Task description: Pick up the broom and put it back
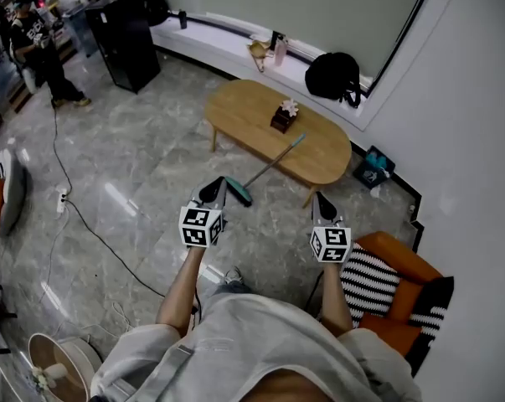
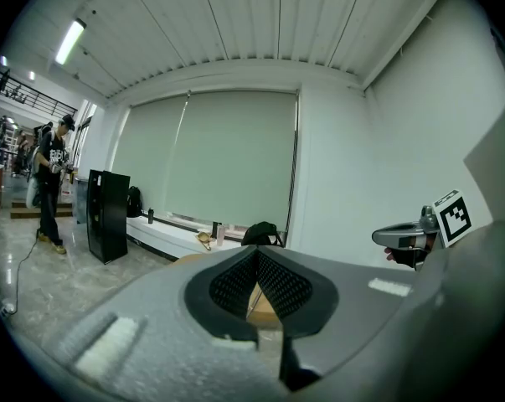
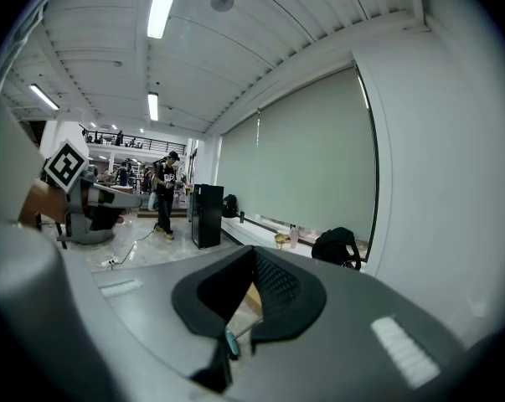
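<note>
Broom (image 1: 271, 165) aslant at table (image 1: 235, 107) edge; open floor (image 1: 126, 174) leftward, wall (image 1: 478, 141) close right.

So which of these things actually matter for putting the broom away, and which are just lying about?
Part of the job:
- broom, handle against the wooden table
- left tool
- right tool

Just lying about:
- small box on the table
- black backpack
- black cabinet
- striped cushion
- floor cable

Broom (image 1: 270, 164): teal head on floor (image 1: 152, 166), thin handle leaning on table (image 1: 252, 107) edge.
</note>
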